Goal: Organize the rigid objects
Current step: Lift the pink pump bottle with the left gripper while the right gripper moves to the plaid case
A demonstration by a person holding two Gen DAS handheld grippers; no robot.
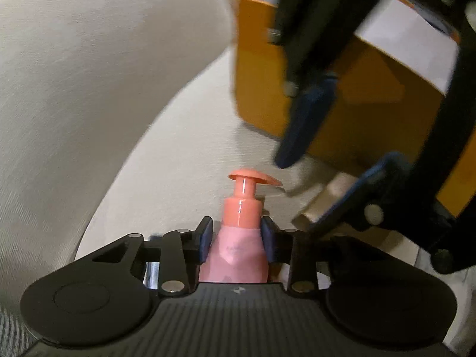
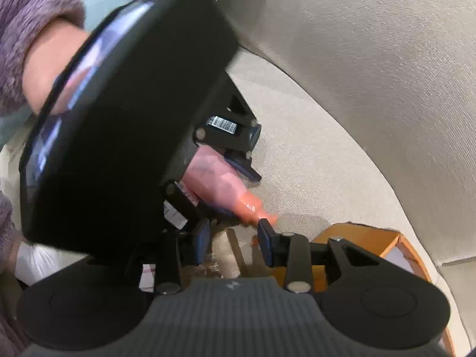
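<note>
Beige couch cushion [image 1: 184, 136] as backdrop. Pink pump bottle [image 1: 238, 238] clamped in left tool [image 1: 237, 239], not yet stowed. Right tool [image 2: 235, 245] seen closed around clear packet [image 2: 226, 255]; grip unconfirmed. Orange box [image 1: 342, 113] close by, sorting barely started.

The pump bottle [image 1: 238, 238] sits between the left tongs [image 1: 237, 239], on the sofa seat [image 1: 184, 148]; the box [image 1: 372, 95] stands beyond, to the right.
</note>
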